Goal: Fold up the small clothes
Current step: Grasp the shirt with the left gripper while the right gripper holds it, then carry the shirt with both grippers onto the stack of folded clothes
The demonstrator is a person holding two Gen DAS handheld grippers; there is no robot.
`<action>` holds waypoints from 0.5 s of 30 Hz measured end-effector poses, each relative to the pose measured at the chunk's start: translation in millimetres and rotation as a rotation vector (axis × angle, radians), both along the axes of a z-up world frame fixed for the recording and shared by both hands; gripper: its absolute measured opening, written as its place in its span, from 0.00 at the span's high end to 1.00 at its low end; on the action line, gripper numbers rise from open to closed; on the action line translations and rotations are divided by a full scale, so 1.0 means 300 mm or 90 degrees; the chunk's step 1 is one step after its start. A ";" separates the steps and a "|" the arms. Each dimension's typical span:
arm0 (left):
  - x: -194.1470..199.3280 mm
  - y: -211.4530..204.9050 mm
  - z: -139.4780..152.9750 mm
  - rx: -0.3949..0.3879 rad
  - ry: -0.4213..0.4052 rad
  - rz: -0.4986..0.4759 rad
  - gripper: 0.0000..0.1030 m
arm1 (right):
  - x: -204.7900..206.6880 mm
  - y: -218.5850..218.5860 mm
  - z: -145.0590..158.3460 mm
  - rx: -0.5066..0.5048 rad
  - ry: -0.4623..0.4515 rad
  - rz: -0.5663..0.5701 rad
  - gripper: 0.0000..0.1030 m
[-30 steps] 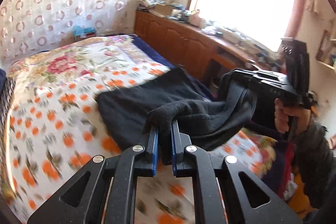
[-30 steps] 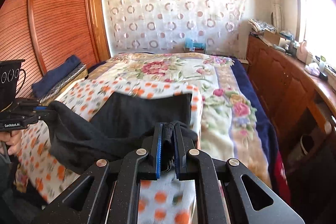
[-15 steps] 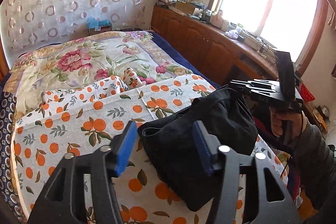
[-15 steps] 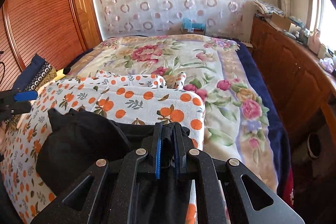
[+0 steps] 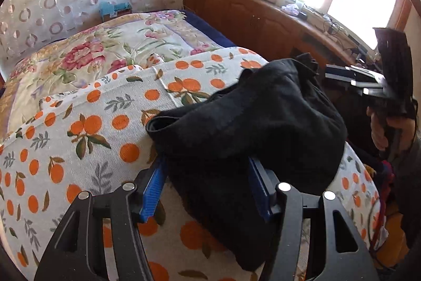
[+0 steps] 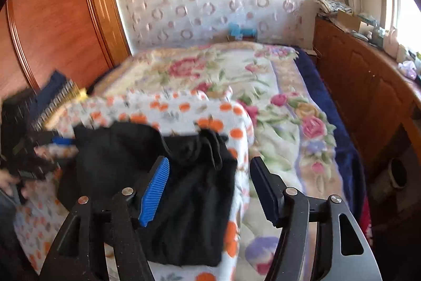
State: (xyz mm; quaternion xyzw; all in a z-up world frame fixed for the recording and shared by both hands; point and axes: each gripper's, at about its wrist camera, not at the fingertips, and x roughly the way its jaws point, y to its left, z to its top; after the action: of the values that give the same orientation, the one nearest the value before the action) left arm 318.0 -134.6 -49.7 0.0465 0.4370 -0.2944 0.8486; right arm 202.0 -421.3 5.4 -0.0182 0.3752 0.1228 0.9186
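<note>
Black garment on orange-print cloth, btwn parted left-gripper jaws.

A black garment lies bunched and loosely folded on the orange-print cloth.

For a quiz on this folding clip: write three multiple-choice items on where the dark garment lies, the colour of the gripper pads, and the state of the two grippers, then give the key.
1. Where does the black garment lie?
A. on the orange-print cloth on the bed
B. on the wooden cabinet
C. on the floor

2. What colour are the ribbed pads of the grippers?
A. red
B. blue
C. white

3. How do the left gripper and right gripper stand?
A. both shut on the garment
B. only the left open
C. both open

Key: 1 A, the garment rests heaped on the orange-print cloth; 2 B, blue ribbing shows on the pads; 3 C, both pairs of jaws stand apart, having just been opening, the garment loose between them.
</note>
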 end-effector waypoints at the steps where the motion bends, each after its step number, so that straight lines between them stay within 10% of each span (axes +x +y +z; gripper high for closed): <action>1: 0.012 -0.002 -0.004 0.007 -0.005 0.012 0.41 | 0.006 0.006 -0.024 -0.021 0.011 -0.003 0.36; 15: 0.053 0.006 -0.060 0.003 0.007 0.075 0.41 | 0.095 -0.001 -0.120 0.035 0.103 0.019 0.36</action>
State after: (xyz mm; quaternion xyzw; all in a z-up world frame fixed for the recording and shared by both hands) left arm 333.8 -132.7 -67.9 0.0211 0.4444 -0.2435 0.8619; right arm 230.5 -421.6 -30.6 0.0111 0.4443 0.1478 0.8835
